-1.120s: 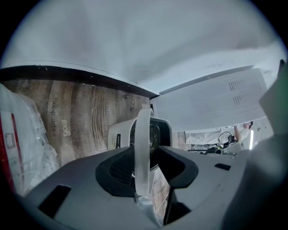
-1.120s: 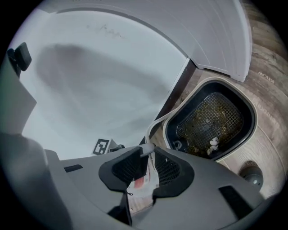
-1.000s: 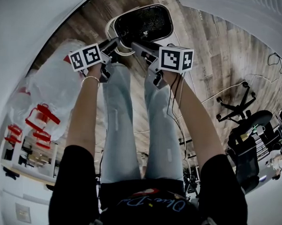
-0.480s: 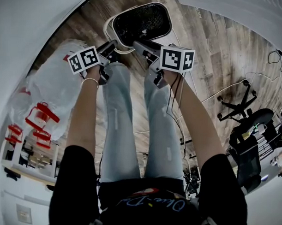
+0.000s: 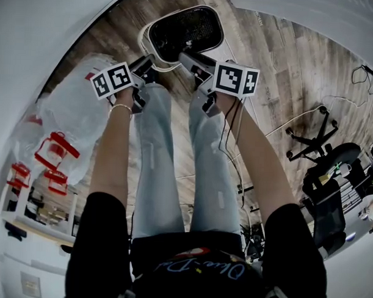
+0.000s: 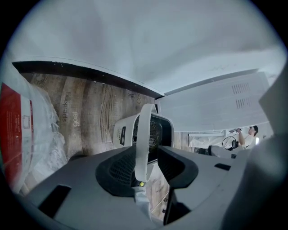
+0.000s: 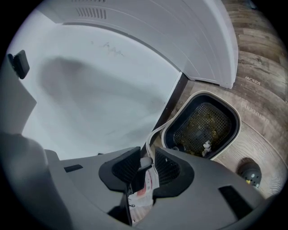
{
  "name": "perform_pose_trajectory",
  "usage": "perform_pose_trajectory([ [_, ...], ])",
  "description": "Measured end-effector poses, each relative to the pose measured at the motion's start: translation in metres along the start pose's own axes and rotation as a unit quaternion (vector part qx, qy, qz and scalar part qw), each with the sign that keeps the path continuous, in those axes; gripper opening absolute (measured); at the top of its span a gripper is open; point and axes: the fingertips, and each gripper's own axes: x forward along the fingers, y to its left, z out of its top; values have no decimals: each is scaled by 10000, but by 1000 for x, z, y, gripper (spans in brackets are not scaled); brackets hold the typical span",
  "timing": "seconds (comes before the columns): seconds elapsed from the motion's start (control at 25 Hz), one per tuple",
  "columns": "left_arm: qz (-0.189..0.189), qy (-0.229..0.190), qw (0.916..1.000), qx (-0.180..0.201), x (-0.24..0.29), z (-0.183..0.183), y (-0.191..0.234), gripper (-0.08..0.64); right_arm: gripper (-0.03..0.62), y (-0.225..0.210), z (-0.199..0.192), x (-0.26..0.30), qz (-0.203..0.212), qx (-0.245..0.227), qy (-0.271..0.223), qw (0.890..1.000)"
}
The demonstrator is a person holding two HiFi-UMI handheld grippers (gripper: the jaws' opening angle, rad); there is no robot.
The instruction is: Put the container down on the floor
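White-rimmed container (image 5: pixel 184 32), dark mesh inside, lies low at the wood floor (image 5: pixel 287 75), mouth up and long axis crosswise; contact unclear. Both arms reach straight down past the knees. The left hand-held gripper (image 5: pixel 148 63) and right hand-held gripper (image 5: pixel 188 57) each clamp its thin handle (image 6: pixel 144 134). A wall (image 5: pixel 50 30) stands close on the left, with open floor on the right.

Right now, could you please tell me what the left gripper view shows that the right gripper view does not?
Only the left gripper view shows the plastic bag with red print, the dark label on the outer wall of the container, and a distant person. Only the right gripper view looks down into the container, showing scraps on its mesh bottom, a small dark round thing on the floor, and a paper tag between the jaws. Both show the container, the wooden floor, and the left gripper or right gripper shut on the white handle.
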Motion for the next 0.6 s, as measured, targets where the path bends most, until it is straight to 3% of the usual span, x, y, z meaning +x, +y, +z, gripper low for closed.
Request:
perform_pose_trajectory([
  [0.44, 94, -246, 9997, -15, -22, 1, -5, 114, 87, 8, 0, -11, -3, 115, -128, 9999],
  [0.6, 225, -308, 9986, 365, -32, 1, -12, 70, 87, 15, 3, -17, -12, 132, -202, 9997],
])
